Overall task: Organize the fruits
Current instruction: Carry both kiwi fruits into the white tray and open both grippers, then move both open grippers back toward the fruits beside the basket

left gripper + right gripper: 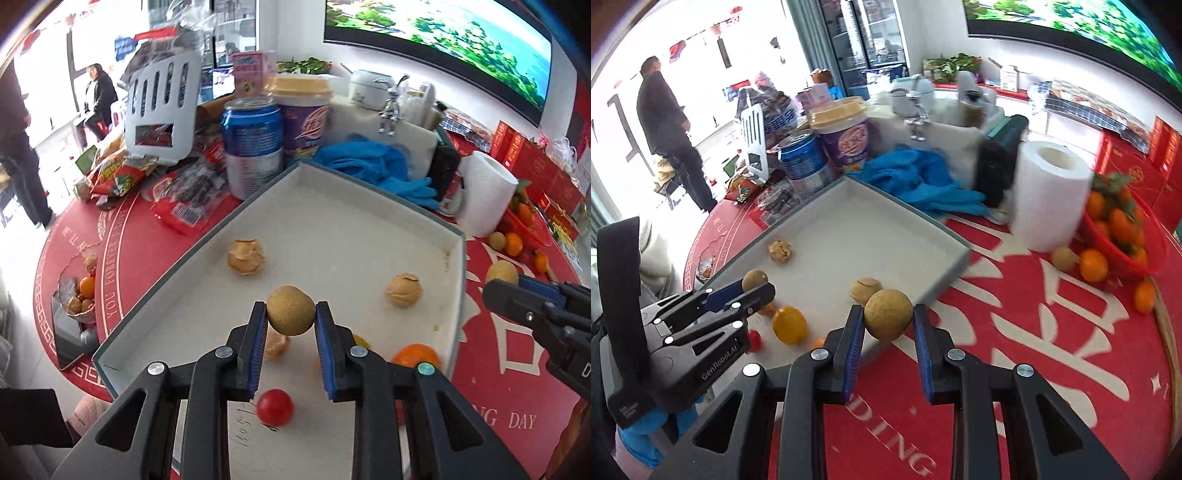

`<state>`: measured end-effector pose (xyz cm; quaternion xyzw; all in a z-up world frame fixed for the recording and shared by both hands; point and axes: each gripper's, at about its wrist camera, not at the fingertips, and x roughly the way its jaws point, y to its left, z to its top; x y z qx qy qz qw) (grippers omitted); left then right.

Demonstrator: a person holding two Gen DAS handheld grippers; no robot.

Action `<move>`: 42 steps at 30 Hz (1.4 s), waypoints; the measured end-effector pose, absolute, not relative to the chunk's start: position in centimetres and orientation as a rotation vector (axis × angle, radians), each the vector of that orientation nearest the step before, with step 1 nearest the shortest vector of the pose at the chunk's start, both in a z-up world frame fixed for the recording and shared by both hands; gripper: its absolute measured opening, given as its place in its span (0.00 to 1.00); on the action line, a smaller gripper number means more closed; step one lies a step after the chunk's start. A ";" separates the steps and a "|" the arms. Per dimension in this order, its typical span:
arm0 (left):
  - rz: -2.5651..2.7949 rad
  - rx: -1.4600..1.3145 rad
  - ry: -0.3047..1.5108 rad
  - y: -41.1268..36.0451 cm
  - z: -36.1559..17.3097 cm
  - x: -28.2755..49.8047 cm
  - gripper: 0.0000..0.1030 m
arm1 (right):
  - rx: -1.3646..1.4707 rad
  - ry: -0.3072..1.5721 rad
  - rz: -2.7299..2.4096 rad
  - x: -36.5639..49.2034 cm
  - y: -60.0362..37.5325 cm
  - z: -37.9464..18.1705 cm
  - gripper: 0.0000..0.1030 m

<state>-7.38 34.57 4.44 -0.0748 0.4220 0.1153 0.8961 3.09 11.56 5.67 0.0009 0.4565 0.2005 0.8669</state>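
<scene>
Left gripper (291, 314) clenched on a brown fruit (291, 309) above the tray (458, 258); right gripper (888, 317) grasping another brown fruit (888, 314) just outside the tray's edge.

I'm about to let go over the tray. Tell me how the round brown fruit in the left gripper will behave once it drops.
The brown fruit looks round and smooth, so it will probably roll across the flat tray, whose raised rim should stop it. Cracked ones nearby suggest a brittle shell. The left gripper grips only its sides, so it may slip.
</scene>
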 end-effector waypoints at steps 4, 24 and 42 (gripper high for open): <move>0.249 -0.165 0.882 35.0 3.6 -7.3 0.27 | -0.005 0.978 0.436 4.2 13.3 4.8 0.27; 0.289 -0.185 0.802 34.4 4.4 -9.1 0.80 | 0.002 1.012 0.456 6.8 14.2 2.9 0.94; -0.080 0.038 0.841 19.7 9.2 -5.8 0.80 | 0.107 1.040 0.006 0.4 -6.0 1.9 1.00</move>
